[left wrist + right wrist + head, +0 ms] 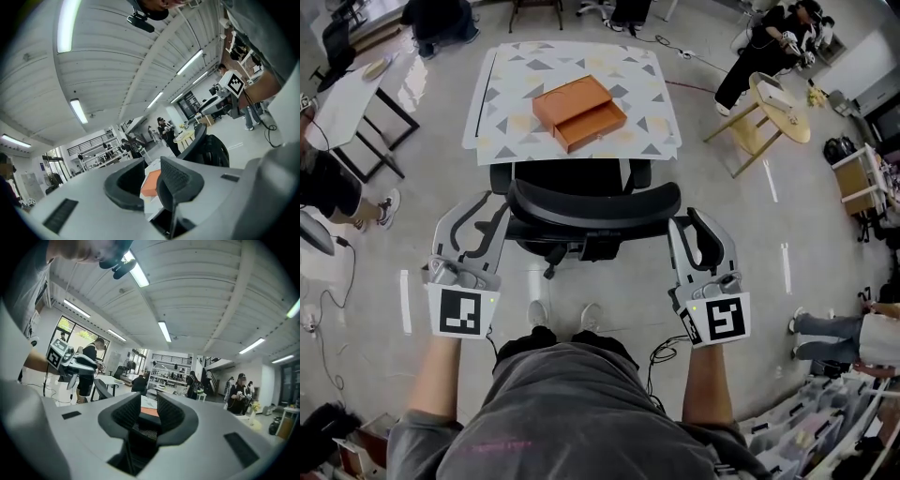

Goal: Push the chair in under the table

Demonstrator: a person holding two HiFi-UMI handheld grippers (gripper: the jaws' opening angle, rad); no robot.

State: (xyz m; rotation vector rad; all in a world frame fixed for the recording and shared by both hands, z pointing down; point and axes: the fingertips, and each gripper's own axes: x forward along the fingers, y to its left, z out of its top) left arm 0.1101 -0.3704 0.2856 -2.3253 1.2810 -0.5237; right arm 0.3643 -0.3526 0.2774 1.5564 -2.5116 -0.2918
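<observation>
A black office chair (591,202) stands with its seat under the patterned white table (516,131), its curved back towards me. An orange box (579,112) lies on the table. My left gripper (490,208) is at the left end of the chair's back, open, with nothing between its fingers. In the left gripper view (149,174) the orange box (151,185) shows through the gap and the chair's back (208,150) lies to the right. My right gripper (686,220) is at the back's right end, jaws apart. The chair's dark mesh (143,430) shows in the gap of the right gripper (148,409).
A white side table (347,98) stands at the far left and a round wooden table (773,108) at the right. People sit and stand around the room's edges. Cables (333,300) trail on the floor. My own feet (562,314) are just behind the chair.
</observation>
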